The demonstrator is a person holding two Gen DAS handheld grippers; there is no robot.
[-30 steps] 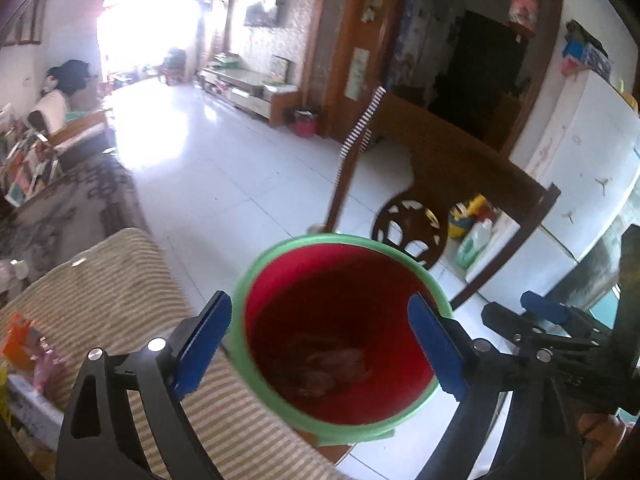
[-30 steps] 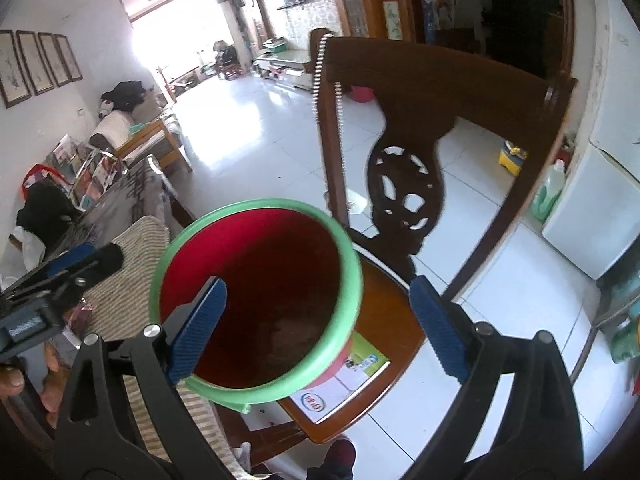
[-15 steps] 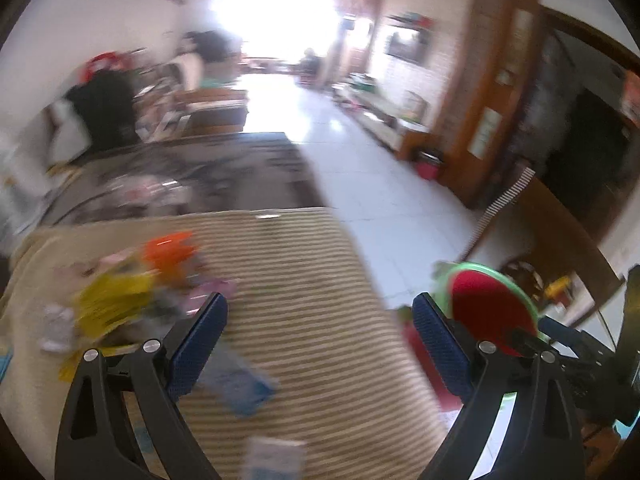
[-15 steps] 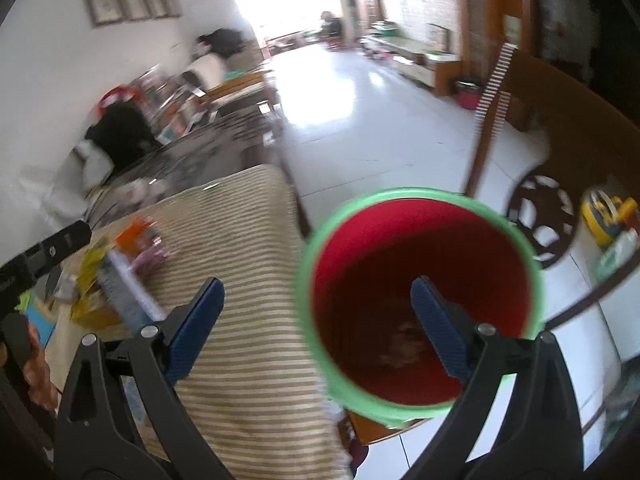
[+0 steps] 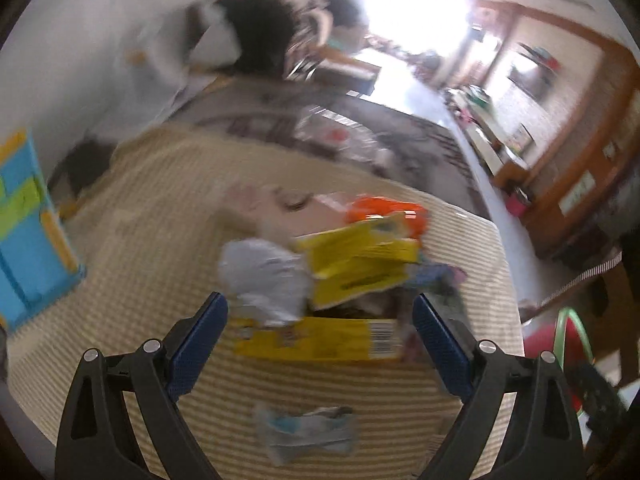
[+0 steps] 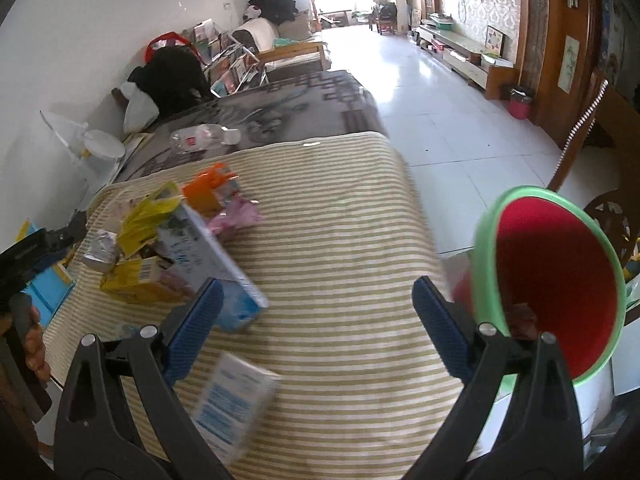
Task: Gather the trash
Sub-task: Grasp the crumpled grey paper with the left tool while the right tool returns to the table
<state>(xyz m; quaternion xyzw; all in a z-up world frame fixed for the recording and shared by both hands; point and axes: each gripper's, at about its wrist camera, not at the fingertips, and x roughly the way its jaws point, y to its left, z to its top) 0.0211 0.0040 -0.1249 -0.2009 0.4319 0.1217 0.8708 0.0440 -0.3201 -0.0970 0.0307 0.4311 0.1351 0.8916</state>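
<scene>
A heap of trash lies on the striped tablecloth (image 6: 332, 216): a yellow box (image 5: 320, 338), a yellow wrapper (image 5: 360, 264), a crumpled grey wrapper (image 5: 264, 280), an orange packet (image 5: 384, 208) and a small blue-white wrapper (image 5: 308, 432). My left gripper (image 5: 320, 344) is open and empty just above the heap. My right gripper (image 6: 316, 324) is open and empty over the cloth, with a blue-white carton (image 6: 212, 260) and a small white box (image 6: 236, 400) close by. The red bin with a green rim (image 6: 552, 284) stands off the table's right edge, with some trash inside.
A blue and green box (image 5: 28, 216) sits at the table's left edge. A clear plastic bottle (image 6: 204, 136) lies on the grey cloth beyond. A wooden chair (image 6: 600, 128) stands behind the bin. White tiled floor stretches to the right.
Both grippers have swung left from over the bin toward the table. The left one now looks down on the trash heap; the bin has slid to the right edge of both views.
</scene>
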